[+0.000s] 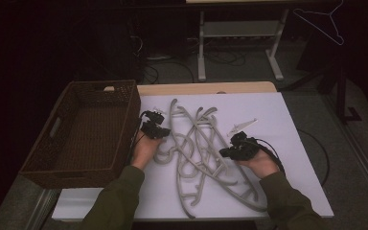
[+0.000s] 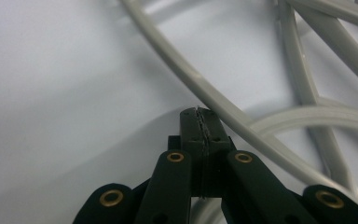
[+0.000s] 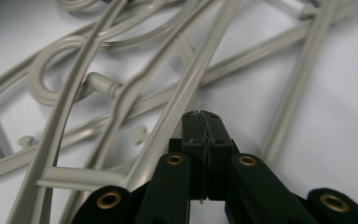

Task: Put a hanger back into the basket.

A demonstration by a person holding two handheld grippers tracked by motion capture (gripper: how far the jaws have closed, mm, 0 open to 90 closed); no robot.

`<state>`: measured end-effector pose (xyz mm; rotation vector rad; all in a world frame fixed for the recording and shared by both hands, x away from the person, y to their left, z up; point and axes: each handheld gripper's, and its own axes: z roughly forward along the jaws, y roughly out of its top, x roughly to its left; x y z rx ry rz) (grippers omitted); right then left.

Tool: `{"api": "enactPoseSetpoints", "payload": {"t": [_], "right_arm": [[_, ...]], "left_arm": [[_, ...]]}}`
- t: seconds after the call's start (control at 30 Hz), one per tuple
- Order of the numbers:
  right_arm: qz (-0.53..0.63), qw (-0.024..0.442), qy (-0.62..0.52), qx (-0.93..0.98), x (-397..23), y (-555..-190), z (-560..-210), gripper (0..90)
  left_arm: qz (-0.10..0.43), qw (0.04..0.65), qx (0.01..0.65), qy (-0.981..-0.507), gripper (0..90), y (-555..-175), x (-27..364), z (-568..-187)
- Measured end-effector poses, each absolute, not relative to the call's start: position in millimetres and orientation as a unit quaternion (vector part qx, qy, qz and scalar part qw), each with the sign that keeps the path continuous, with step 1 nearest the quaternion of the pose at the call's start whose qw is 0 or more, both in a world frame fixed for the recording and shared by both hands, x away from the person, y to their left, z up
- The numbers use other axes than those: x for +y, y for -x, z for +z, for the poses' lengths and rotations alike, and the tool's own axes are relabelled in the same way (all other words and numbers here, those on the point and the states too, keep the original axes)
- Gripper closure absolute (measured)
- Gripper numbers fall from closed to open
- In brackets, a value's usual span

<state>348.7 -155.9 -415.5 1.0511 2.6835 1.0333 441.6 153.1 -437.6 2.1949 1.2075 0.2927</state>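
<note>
Left black two-jaw gripper (image 2: 200,112) closed, empty; pale grey plastic hanger bar (image 2: 223,109) touching at one o'clock, running eleven-to-five. Right gripper (image 3: 201,114) closed, empty.

On the worktop (image 1: 287,120) a tangled pile of hangers (image 1: 199,153) lies between the two claws. The left claw (image 1: 165,132) sits at the pile's left edge, with a basket (image 1: 84,132) just to its left, resting on the worktop's left end. In the left gripper view, the left claw (image 2: 200,112) has a hanger arm (image 2: 223,112) running just beside its tip on the right. The right claw (image 1: 223,153) rests at the pile's right side. In the right gripper view, hanger bars (image 3: 186,88) cross ahead and left of the right claw (image 3: 201,114). A small clip (image 1: 242,126) lies just behind the right claw, apart from the pile.
</note>
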Motion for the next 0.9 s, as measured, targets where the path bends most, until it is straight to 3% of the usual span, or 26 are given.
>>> {"api": "enactPoseSetpoints", "payload": {"t": [0.2, 0.9], "right_arm": [[0.35, 0.013, -0.321, 0.88, -147.5, -343.6, -417.2, 88.9], [0.375, -0.017, -0.249, 0.893, -94.1, -326.3, -418.0, 89.1]], "left_arm": [[0.107, 0.311, 0.45, -0.83, 90.0, -450.1, 146.3, -438.7], [0.097, 0.331, 0.407, -0.846, 90.0, -469.1, 118.2, -439.9]]}}
